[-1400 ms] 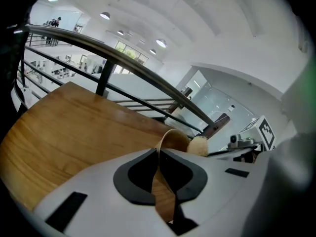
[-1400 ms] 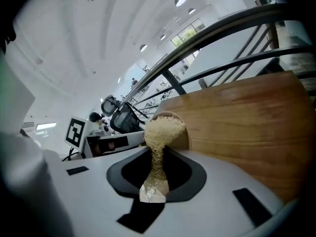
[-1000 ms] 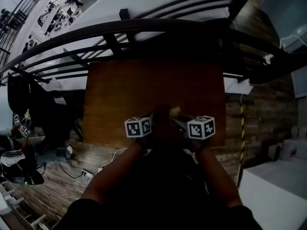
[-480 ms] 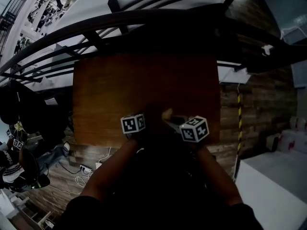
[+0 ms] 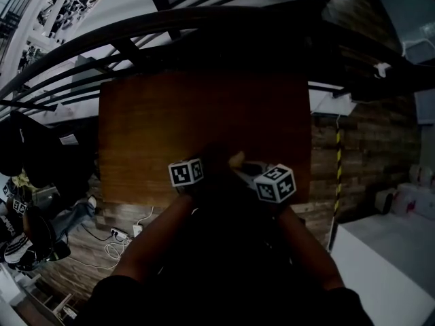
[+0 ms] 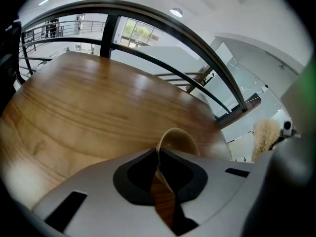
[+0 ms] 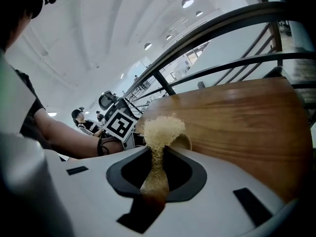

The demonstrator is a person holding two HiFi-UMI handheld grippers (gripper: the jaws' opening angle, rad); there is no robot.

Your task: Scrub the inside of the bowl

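My left gripper grips the thin rim of a tan bowl, tilted on edge over the wooden table. Its jaws have just eased open slightly, with the rim still pinched between them. My right gripper is shut on the stem of a pale fibrous scrubber, whose tuft stands just in front of the bowl. In the dark head view both grippers meet near the table's front edge, the scrubber a pale spot between them. The bowl itself is lost in shadow there.
The brown table stretches away from the grippers toward a curved black railing. Beyond the railing is a drop to a lower floor. Cables and people are on the floor to the left.
Both grippers have sunk a little toward the table near its front edge, staying close together. The head view has swung slightly, so the table sits further left in the picture.
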